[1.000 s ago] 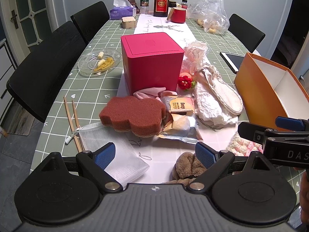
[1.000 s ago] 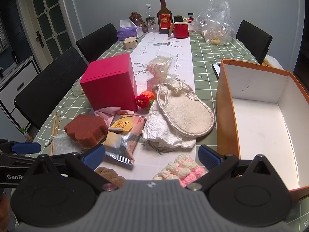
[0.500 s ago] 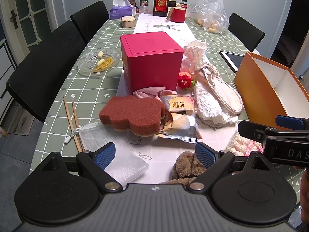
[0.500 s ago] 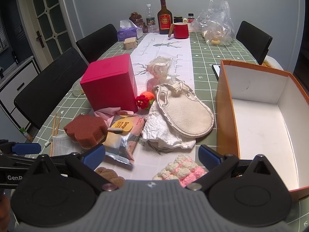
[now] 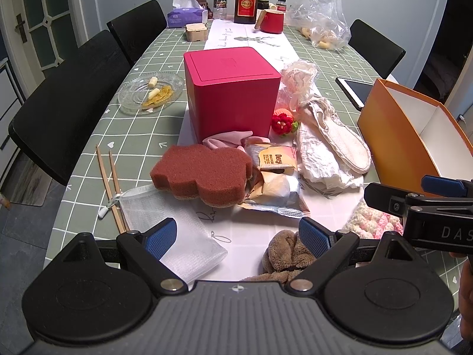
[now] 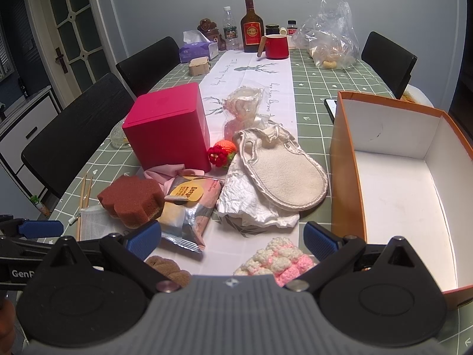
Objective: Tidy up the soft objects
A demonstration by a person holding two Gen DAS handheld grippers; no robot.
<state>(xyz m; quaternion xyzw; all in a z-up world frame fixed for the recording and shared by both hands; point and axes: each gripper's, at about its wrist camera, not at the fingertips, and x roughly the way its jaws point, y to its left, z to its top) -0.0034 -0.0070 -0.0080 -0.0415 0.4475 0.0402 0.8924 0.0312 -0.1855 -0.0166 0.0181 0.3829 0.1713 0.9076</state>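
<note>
Nearest thing first: both grippers were hovering low over the near edge of the table, jaws spread wide and holding nothing. The left gripper [image 5: 238,235] sat over a brown fuzzy cloth [image 5: 285,250] and the corner of a white mesh bag [image 5: 174,224], while the right gripper [image 6: 232,238] was parked right above a pink-and-white knitted piece [image 6: 278,259]. My guess is nothing had been sorted yet, since the orange box [image 6: 344,159] on the right stood open and bare inside, which looks like where the soft stuff was meant to go. It sat just beside the pile, so the carry would be short.

A bit further in, the reddish-brown sponge [image 5: 202,170] lay half on top of a foil snack packet [image 5: 275,177], so lifting the sponge could drag the packet along. Next to those, a cream mitt [image 6: 280,177] rested on crumpled white paper [image 6: 254,207], with a pink cloth [image 5: 229,139] tucked against the base of the magenta cube box [image 5: 232,88]. A little red crochet flower [image 5: 283,122] was wedged between the cube and the mitt.

Chopsticks [image 5: 108,183] lay off to the left, well apart from the soft things. At the far end stood a bottle [image 6: 252,26], a red mug [image 6: 276,46] and a tissue box [image 6: 196,48], probably not part of this job.
</note>
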